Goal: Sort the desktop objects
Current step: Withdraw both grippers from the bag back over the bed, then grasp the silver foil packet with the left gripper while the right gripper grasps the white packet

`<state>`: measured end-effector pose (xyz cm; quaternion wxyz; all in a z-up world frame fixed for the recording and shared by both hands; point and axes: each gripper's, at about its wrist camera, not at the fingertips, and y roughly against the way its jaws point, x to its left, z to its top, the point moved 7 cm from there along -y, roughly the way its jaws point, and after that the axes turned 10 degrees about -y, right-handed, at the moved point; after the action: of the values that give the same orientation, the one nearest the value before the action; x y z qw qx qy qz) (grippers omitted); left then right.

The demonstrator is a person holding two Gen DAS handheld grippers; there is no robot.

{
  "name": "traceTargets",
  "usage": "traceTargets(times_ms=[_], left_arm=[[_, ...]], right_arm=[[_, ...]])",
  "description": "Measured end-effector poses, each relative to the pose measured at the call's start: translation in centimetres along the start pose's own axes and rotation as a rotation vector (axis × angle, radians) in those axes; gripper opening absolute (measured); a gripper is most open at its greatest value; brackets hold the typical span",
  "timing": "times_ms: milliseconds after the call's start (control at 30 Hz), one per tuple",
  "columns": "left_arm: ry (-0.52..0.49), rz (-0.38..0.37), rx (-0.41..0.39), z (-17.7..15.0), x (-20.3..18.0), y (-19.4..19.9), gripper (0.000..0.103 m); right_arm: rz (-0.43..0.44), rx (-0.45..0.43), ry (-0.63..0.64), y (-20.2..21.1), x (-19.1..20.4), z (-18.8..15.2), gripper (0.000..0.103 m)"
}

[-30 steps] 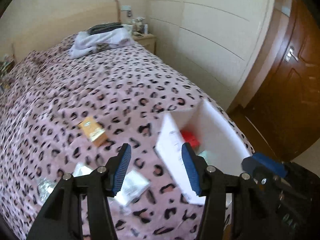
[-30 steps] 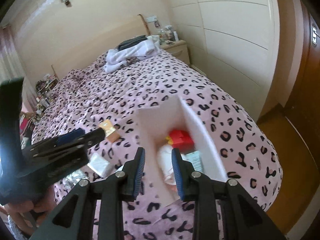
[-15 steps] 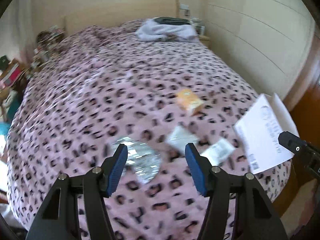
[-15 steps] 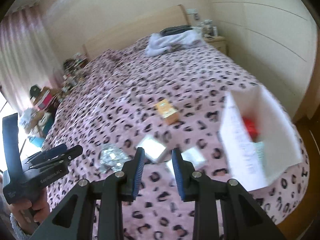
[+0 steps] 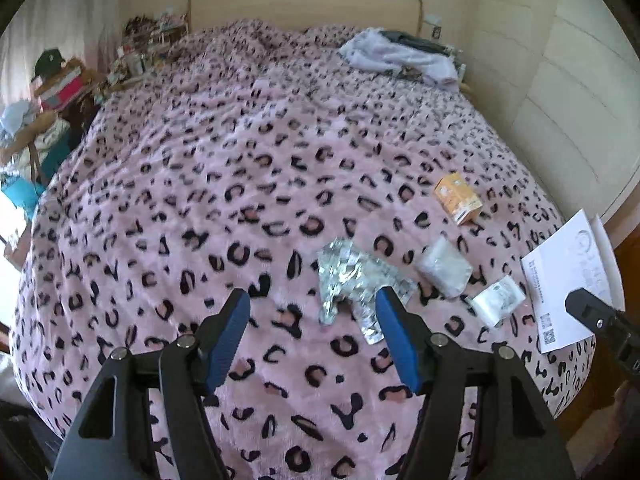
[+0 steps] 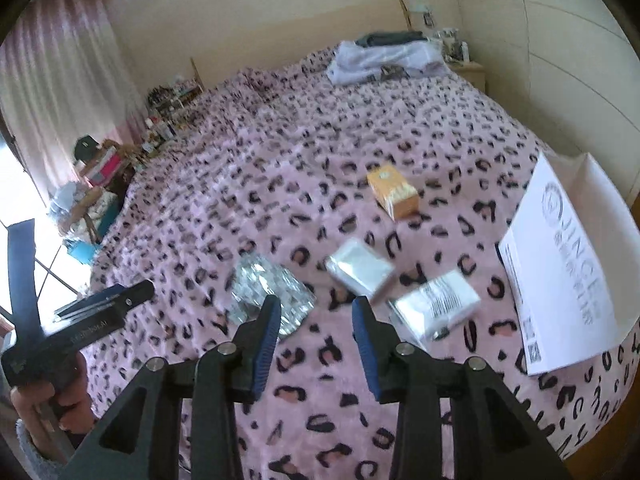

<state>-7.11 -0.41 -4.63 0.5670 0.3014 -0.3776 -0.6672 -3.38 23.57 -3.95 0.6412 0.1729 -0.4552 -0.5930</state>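
Observation:
On the pink leopard-print bed lie a crumpled silver foil packet (image 5: pixel 352 276) (image 6: pixel 270 286), a white pouch (image 5: pixel 444 266) (image 6: pixel 358 268), a clear packet with a label (image 5: pixel 498 300) (image 6: pixel 438 306) and an orange box (image 5: pixel 458 198) (image 6: pixel 394 192). A white cardboard box (image 5: pixel 568 280) (image 6: pixel 572 260) stands at the bed's right edge. My left gripper (image 5: pixel 312 336) is open and empty, just before the foil packet. My right gripper (image 6: pixel 316 336) is open and empty, between the foil packet and the clear packet.
Folded clothes (image 5: pixel 400 56) lie at the bed's far right by the headboard. A cluttered shelf and table (image 5: pixel 60 92) stand left of the bed. A cream wall (image 5: pixel 560 100) runs along the right. My left gripper's body also shows in the right wrist view (image 6: pixel 80 320).
Both grippers have swung left, away from the white box, and now face the loose items on the bed. The right gripper's jaws have opened wider.

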Motion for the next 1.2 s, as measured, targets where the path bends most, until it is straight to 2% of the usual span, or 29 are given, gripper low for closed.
traceTargets(times_ms=[167, 300, 400, 500, 633, 1067, 1200], left_arm=[[0.01, -0.007, 0.09, -2.2, -0.7, -4.1, 0.066], [-0.011, -0.022, 0.126, -2.8, -2.2, -6.2, 0.066], [-0.031, -0.03, 0.134, -2.6, -3.5, -7.3, 0.067], [-0.057, -0.017, 0.137, -1.9, -4.4, -8.5, 0.074], [-0.066, -0.014, 0.147, -1.0, -5.0, -10.4, 0.076], [-0.003, -0.031, 0.231, 1.0, -6.1, -17.3, 0.077], [0.001, -0.03, 0.249, 1.1, -6.4, -18.7, 0.077]], right_arm=[[-0.035, 0.058, -0.038, -2.6, -2.3, -1.6, 0.038], [-0.056, 0.074, -0.057, -3.7, -3.8, -1.8, 0.038], [-0.069, 0.071, -0.065, -4.3, -4.6, -1.4, 0.043], [-0.085, 0.065, -0.07, -5.0, -5.3, -0.8, 0.046], [-0.083, 0.067, -0.071, -6.6, -5.6, 0.4, 0.052], [-0.084, 0.185, -0.018, -14.0, -5.1, 3.8, 0.055], [-0.106, 0.185, -0.059, -13.8, -6.6, 4.0, 0.055]])
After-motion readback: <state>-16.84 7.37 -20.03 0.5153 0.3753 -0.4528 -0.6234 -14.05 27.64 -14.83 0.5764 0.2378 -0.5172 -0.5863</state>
